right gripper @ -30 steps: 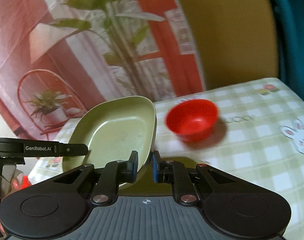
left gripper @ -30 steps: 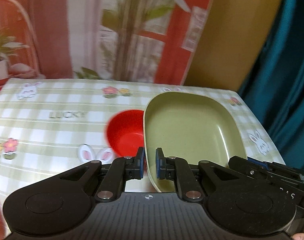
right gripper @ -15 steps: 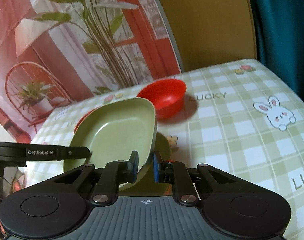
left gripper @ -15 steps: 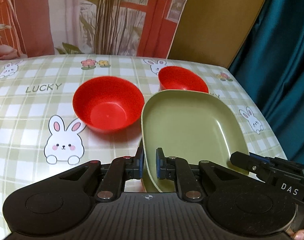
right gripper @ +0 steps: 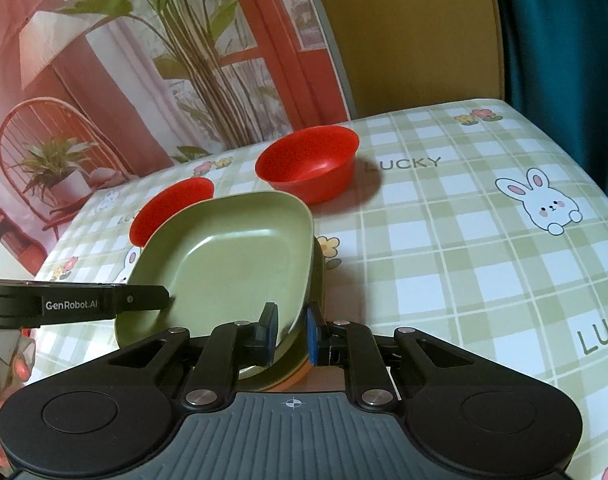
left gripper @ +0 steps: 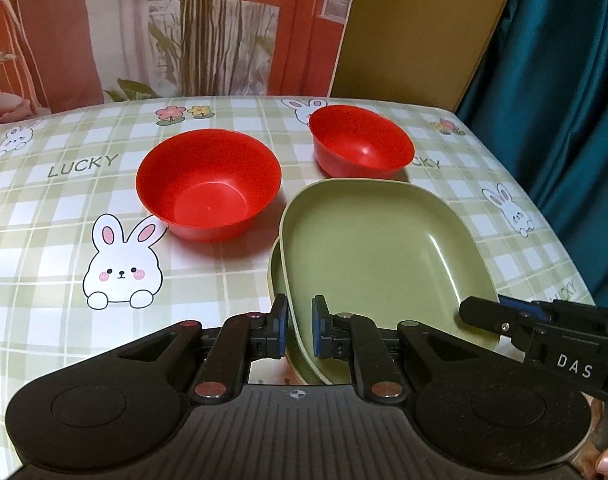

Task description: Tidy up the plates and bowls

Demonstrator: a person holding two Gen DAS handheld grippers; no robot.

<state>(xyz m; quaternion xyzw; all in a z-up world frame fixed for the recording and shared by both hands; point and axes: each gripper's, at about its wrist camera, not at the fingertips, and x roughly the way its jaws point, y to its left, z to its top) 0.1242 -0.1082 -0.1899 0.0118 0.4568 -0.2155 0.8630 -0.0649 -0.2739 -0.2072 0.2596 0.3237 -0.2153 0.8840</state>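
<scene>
1. Green square plate (left gripper: 380, 252): shallow, rounded corners, empty, tilted slightly, sitting over a second green plate (left gripper: 275, 280) whose rim shows beneath.
2. Large red bowl (left gripper: 208, 182): upright, empty, just left of the plates.
3. Smaller red bowl (left gripper: 360, 142): upright, empty, behind the plates.

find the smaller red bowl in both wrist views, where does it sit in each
Left wrist view: the smaller red bowl is upper right of centre, beyond the far edge of the green plate.
Right wrist view: the same bowl is just above centre, beyond the plate's far corner.
Shared landmark: the green plate, gripped at its near rim in both views.
</scene>
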